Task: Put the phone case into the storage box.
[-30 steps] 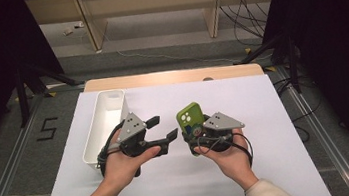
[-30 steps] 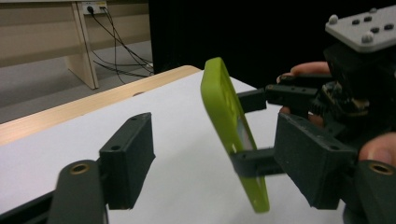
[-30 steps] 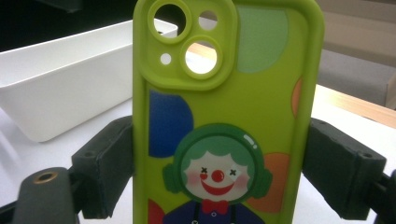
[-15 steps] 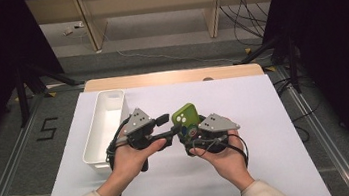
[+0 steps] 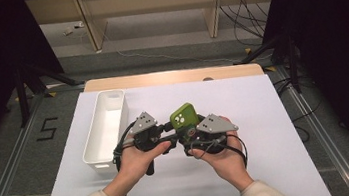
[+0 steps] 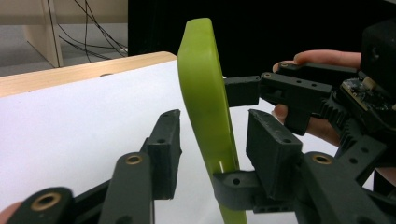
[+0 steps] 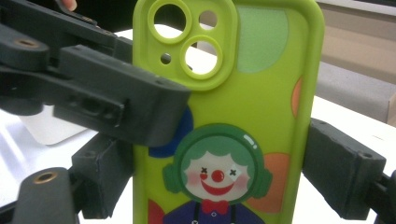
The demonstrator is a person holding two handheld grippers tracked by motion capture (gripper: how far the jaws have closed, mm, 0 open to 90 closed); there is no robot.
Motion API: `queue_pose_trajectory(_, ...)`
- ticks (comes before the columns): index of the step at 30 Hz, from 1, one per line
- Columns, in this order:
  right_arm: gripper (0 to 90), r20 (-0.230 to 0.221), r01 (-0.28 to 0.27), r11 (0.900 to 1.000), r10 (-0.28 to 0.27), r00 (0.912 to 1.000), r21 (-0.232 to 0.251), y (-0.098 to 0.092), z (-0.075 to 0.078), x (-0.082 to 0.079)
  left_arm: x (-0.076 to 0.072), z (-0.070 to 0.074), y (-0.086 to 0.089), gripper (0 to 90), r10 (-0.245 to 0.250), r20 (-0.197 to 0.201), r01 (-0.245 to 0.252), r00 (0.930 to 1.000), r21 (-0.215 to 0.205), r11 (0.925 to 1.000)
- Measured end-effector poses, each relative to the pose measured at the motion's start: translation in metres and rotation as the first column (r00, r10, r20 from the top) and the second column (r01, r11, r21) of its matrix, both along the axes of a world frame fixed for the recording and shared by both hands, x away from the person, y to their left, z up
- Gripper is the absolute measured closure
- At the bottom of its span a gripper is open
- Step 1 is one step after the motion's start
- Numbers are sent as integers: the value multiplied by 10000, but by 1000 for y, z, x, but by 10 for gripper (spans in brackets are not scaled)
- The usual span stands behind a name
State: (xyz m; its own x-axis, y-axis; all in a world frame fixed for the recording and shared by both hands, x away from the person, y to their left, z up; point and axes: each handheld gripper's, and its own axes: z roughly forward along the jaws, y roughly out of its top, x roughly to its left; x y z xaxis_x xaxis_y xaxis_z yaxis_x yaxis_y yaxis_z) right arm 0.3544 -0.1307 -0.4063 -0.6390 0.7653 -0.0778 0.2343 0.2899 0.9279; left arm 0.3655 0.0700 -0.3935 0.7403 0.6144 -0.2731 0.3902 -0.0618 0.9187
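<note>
A lime-green soft phone case (image 5: 184, 117) with a printed clown and round camera holes is held upright above the white paper-covered table (image 5: 265, 117), near its middle. The right gripper (image 5: 193, 132) clamps this case by its two long edges; in the right gripper view its black jaws press on both sides of the case (image 7: 233, 116). The left gripper (image 5: 169, 131) comes from the other side. In the left gripper view its jaws stand apart, one on each face of the thin case (image 6: 205, 107), and there is a gap between them and the case, so they do not grip it. A long white plastic tray (image 5: 106, 129) lies on the table just beside the person's left hand (image 5: 137, 158). The right hand (image 5: 223, 160) holds its gripper from below.
</note>
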Motion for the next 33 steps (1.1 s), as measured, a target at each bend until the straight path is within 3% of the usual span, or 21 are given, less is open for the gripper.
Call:
queue_pose_trajectory(18,166,190,-140,9999,140,9997,3,6,2,-3,4,8,3,651,168,279,-157,9995,-361,9992)
queue_pose_trajectory(24,166,331,-209,9997,213,9992,-137,9,2,-6,4,8,3,725,186,263,-173,9995,-499,9986)
queue_pose_trajectory(33,158,332,-322,9995,321,9989,7,10,2,-5,4,10,4,769,-33,256,51,9997,-719,9974)
